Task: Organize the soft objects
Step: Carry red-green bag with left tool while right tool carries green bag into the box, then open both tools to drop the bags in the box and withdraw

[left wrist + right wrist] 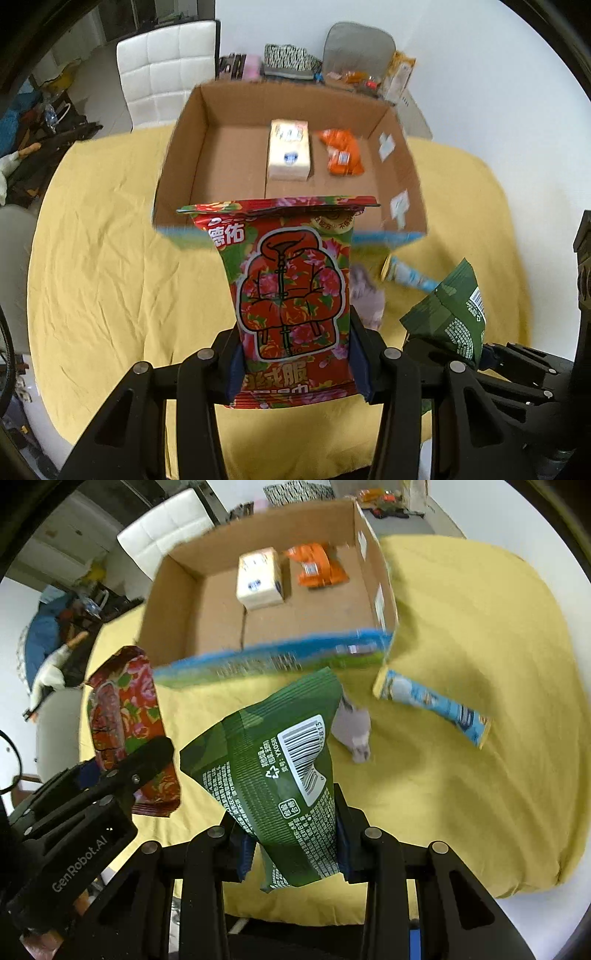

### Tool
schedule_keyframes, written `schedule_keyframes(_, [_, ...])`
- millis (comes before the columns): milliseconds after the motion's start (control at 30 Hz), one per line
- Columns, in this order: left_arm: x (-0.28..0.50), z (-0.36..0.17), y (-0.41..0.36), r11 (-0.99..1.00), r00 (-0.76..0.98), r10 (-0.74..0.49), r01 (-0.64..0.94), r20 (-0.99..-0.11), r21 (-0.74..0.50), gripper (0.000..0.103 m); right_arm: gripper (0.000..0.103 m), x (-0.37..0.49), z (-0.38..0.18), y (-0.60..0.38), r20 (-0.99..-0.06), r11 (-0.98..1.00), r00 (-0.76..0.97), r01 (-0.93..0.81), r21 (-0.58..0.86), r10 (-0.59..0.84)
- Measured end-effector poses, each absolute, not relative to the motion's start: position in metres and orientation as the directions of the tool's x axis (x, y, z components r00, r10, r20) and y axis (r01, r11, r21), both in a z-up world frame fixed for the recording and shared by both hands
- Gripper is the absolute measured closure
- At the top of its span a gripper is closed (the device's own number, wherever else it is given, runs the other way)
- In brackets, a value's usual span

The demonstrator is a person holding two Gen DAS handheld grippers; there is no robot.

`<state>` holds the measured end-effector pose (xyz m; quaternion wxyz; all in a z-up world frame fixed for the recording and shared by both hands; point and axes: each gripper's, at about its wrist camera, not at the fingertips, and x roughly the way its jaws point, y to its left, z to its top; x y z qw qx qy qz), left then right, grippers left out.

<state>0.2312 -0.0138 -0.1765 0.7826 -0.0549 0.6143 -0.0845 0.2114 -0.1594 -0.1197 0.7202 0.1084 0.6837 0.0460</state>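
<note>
Right now both of my grippers are loaded. My left gripper (297, 363) has its jaws closed tight on the red floral packet (291, 295), the blue pads pressing its two long edges near the bottom centre of the left wrist view; the packet stands upright from the jaws, its crimped top edge reaching up over the near wall of the cardboard box (207, 122). My right gripper (293, 843) has its jaws pinched on the green packet (273, 775), which rises tilted toward the upper right of the right wrist view, barcode side facing the camera. In the left wrist view the same green packet shows at the lower right edge; in the right wrist view the red floral packet and the left gripper sit at the lower left.

Beyond both packets, the open cardboard box sits on the yellow cloth (103, 258), filling the upper centre of each view. Inside it, toward the far wall, a cream tissue pack (289, 150) lies just left of an orange packet (341, 153), close together.

On the cloth just outside the box's near right corner lies a long light-blue packet (432, 705), angled down to the right, and near it to the left a small pale purple soft item (352, 729), partly hidden behind the green packet.
</note>
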Motion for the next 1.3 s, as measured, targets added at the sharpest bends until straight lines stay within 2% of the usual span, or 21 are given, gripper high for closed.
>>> schedule_keyframes(67, [0.25, -0.169, -0.016, 0.978, 0.242, -0.209, 0.066, -0.947, -0.199, 0.06, 0.066, 0.228, -0.112, -0.16, -0.971, 0.969, 0.08, 0.091, 0.231, 0.224])
schedule_keyframes(167, [0.28, -0.162, -0.016, 0.976, 0.254, -0.217, 0.072, -0.943, -0.205, 0.06, 0.066, 0.254, -0.141, -0.169, -0.97, 0.969, 0.111, 0.093, 0.227, 0.217])
schedule_keyframes(400, [0.359, -0.164, -0.007, 0.979, 0.263, -0.204, 0.062, -0.943, -0.195, 0.059, 0.066, 0.337, -0.168, -0.181, -0.975, 0.974, 0.135, 0.12, 0.19, 0.174])
schedule_keyframes(667, [0.437, -0.223, 0.009, 0.983, 0.155, -0.183, 0.015, -0.971, -0.183, 0.059, 0.066, 0.409, -0.242, -0.19, -0.988, 0.974, 0.068, 0.173, 0.148, 0.138])
schedule_keyframes(933, [0.484, -0.293, 0.017, 0.989, 0.028, -0.148, -0.001, -0.989, -0.148, 0.059, 0.066, 0.437, -0.303, -0.187, -0.992, 0.975, -0.019, 0.183, 0.123, 0.129])
schedule_keyframes(1300, [0.51, -0.332, 0.014, 0.997, -0.016, -0.08, 0.019, -0.997, -0.081, 0.058, 0.065, 0.44, -0.345, -0.181, -0.988, 0.984, -0.104, 0.144, 0.101, 0.116])
